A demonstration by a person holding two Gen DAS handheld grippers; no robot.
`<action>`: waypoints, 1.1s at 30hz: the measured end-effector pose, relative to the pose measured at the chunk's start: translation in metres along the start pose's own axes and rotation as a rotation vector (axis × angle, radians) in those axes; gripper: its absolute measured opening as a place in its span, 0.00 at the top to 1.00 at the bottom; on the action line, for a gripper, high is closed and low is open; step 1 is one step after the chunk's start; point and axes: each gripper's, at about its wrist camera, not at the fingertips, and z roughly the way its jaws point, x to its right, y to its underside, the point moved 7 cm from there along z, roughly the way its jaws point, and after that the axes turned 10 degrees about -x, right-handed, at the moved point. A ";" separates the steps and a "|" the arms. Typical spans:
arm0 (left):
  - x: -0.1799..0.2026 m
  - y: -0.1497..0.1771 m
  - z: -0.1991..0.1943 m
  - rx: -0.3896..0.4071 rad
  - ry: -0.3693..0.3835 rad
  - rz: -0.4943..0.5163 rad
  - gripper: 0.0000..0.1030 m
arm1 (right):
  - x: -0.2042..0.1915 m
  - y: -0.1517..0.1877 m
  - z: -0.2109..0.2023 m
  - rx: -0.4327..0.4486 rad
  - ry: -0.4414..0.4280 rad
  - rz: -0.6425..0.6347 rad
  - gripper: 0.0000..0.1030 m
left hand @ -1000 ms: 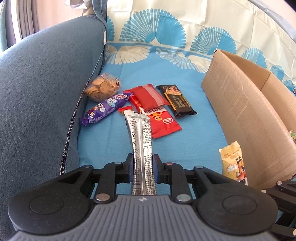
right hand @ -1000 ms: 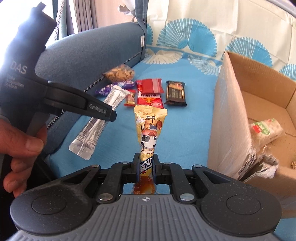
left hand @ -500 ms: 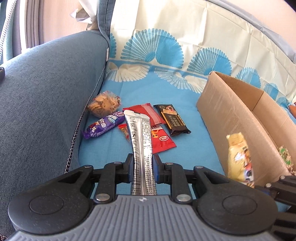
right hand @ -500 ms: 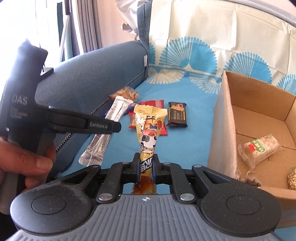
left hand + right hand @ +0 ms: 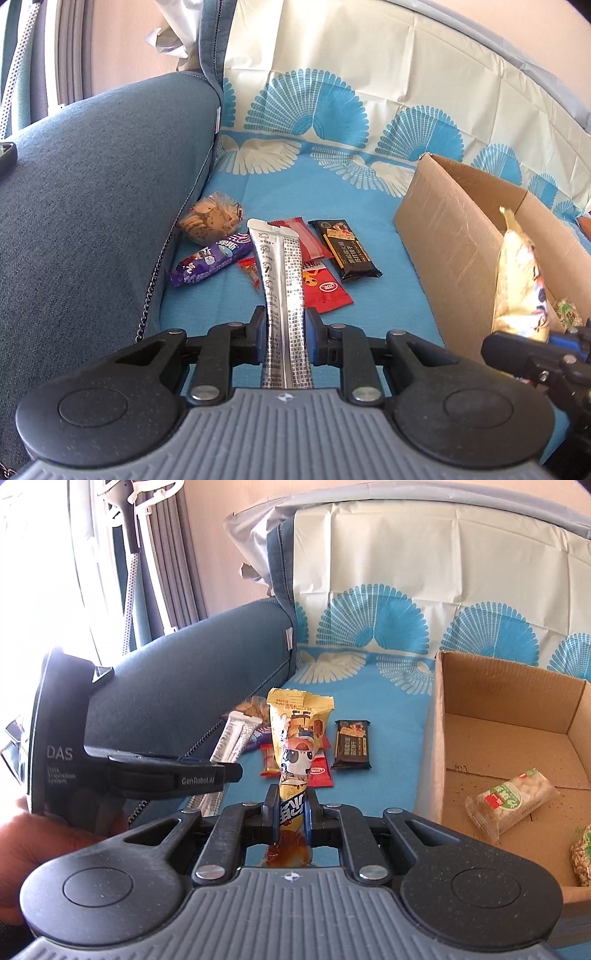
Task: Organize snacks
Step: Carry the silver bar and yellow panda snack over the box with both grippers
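Note:
My left gripper [image 5: 285,332] is shut on a long silver snack packet [image 5: 282,280], which sticks up over the sofa seat. My right gripper [image 5: 292,814] is shut on a yellow snack bag with a cartoon cow [image 5: 297,746], held upright beside the open cardboard box [image 5: 439,738]. That yellow bag [image 5: 519,284] also shows at the right of the left wrist view, in front of the box [image 5: 443,236]. On the blue cloth lie a cookie pack [image 5: 212,218], a purple packet [image 5: 210,260], red packets [image 5: 325,288] and a dark chocolate bar [image 5: 347,249].
A blue sofa armrest [image 5: 92,206] rises on the left. Inside the box lies a green-labelled rice cracker pack [image 5: 511,805]. A hand [image 5: 44,834] holds the left gripper's body [image 5: 122,768] at the left of the right wrist view. A patterned cloth covers the backrest.
Both grippers have risen and tilted up, each still holding its snack. The yellow bag has come up level with the box's rim, and more of the box's inside now shows.

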 end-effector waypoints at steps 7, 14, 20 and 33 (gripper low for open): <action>0.003 0.000 -0.002 0.017 -0.021 0.023 0.78 | 0.003 -0.006 -0.010 0.035 -0.021 0.025 0.88; 0.009 0.002 -0.007 0.030 -0.037 0.042 0.78 | 0.019 -0.015 -0.021 0.086 -0.029 0.092 0.88; 0.017 -0.002 -0.009 0.020 -0.027 0.037 0.78 | 0.037 -0.019 -0.031 0.118 -0.035 0.145 0.88; 0.079 -0.034 -0.032 0.083 0.071 0.005 0.78 | 0.099 -0.033 -0.048 0.199 0.030 0.291 0.88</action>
